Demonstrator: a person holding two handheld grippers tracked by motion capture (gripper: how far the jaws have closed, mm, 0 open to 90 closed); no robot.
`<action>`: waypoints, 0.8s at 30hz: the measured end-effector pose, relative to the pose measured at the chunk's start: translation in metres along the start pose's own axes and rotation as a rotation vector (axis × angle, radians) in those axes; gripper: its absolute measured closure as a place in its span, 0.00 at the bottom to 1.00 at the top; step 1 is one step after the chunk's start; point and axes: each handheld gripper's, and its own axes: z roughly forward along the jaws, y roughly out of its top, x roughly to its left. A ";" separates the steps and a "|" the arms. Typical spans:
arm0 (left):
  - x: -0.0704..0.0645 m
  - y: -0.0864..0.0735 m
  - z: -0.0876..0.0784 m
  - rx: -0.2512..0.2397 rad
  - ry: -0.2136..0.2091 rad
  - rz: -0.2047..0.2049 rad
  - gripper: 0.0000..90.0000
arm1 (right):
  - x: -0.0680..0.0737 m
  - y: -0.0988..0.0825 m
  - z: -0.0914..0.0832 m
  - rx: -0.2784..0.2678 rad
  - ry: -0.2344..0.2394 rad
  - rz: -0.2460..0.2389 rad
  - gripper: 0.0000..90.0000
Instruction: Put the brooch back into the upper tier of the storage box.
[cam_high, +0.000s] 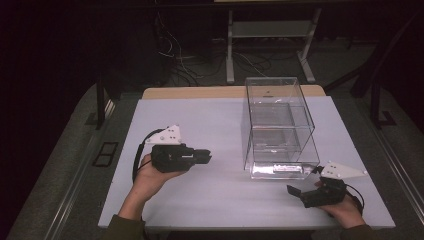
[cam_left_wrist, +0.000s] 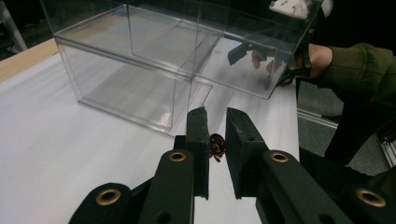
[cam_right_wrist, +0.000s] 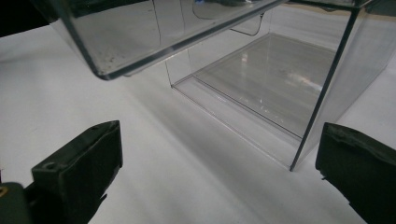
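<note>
A: High view, left hand-held gripper (cam_high: 206, 157) status?
B: Left of the clear box (cam_high: 279, 125), jaws narrowly parted around a small brown object (cam_left_wrist: 216, 145).
A: Right hand-held gripper (cam_high: 295, 191)?
B: Just before the box on the bench (cam_high: 200, 200), jaws wide, holding nothing.

Black grippers (cam_high: 202, 156), white plates, olive sleeves (cam_left_wrist: 362, 65).

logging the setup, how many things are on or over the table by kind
clear plastic case: 1
small brown object between the left gripper fingers: 1
handheld grippers, left plus right gripper: 2
total: 4
</note>
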 end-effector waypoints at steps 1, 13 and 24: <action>0.000 0.002 0.000 0.000 -0.003 0.004 0.88 | 0.000 0.000 0.000 0.000 0.000 0.001 0.00; -0.006 0.026 0.004 -0.009 -0.036 0.041 0.88 | 0.000 0.000 0.000 -0.006 -0.003 0.000 0.00; -0.009 0.046 0.010 -0.022 -0.069 0.062 0.88 | 0.000 0.000 0.000 -0.008 -0.004 0.002 0.00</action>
